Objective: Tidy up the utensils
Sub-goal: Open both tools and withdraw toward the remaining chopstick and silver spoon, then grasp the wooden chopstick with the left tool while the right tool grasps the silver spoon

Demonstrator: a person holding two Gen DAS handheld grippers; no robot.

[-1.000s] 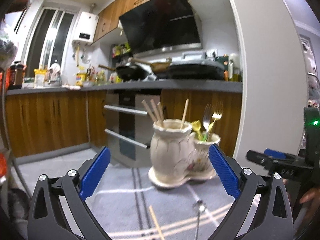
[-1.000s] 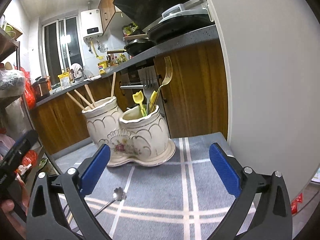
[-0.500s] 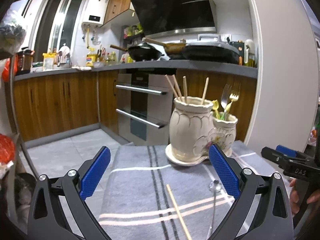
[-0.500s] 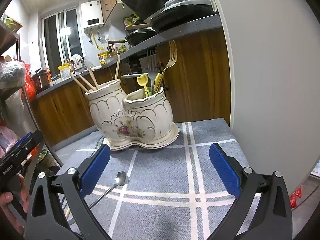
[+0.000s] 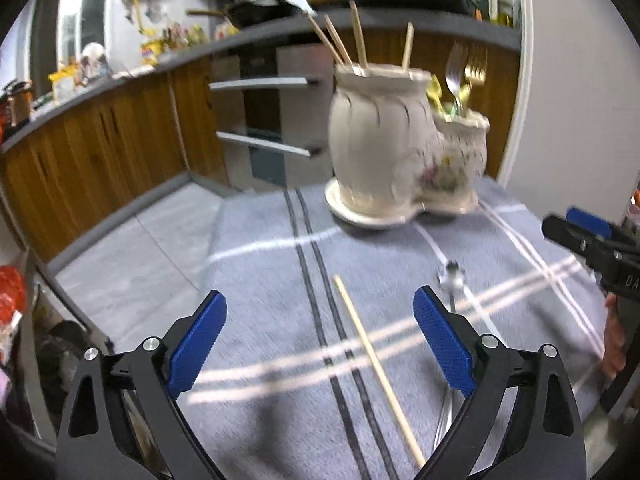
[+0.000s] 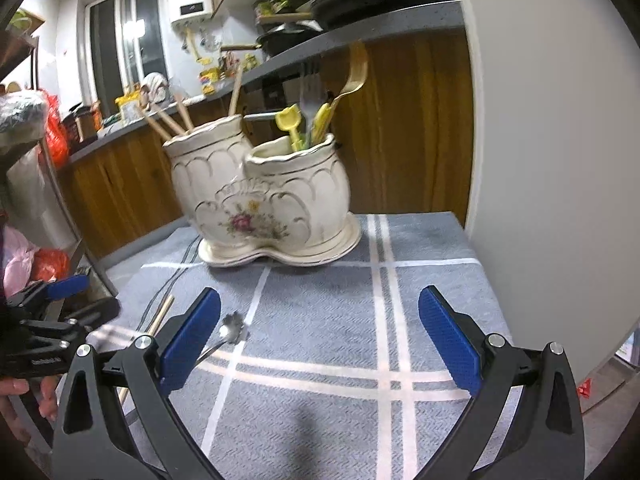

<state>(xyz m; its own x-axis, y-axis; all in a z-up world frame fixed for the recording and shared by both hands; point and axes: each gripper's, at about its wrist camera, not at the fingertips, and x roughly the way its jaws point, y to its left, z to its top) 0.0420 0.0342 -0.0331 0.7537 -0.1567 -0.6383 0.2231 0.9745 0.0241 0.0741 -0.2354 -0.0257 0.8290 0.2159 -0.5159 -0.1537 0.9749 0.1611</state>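
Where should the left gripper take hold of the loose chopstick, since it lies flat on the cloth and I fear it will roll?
Probably mid-shaft, from straight above. The chopstick lies flat between the open fingers of the left gripper, roughly along them, so they would close across its thin width; the spoon lies just beside it.

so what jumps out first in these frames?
The cream double-pot ceramic holder at the far end of the grey plaid cloth: chopsticks in the taller pot, forks and yellow utensils in the shorter one. Then the strays on the cloth: a loose chopstick between the open left gripper's fingers, and a small metal spoon beside the open right gripper.
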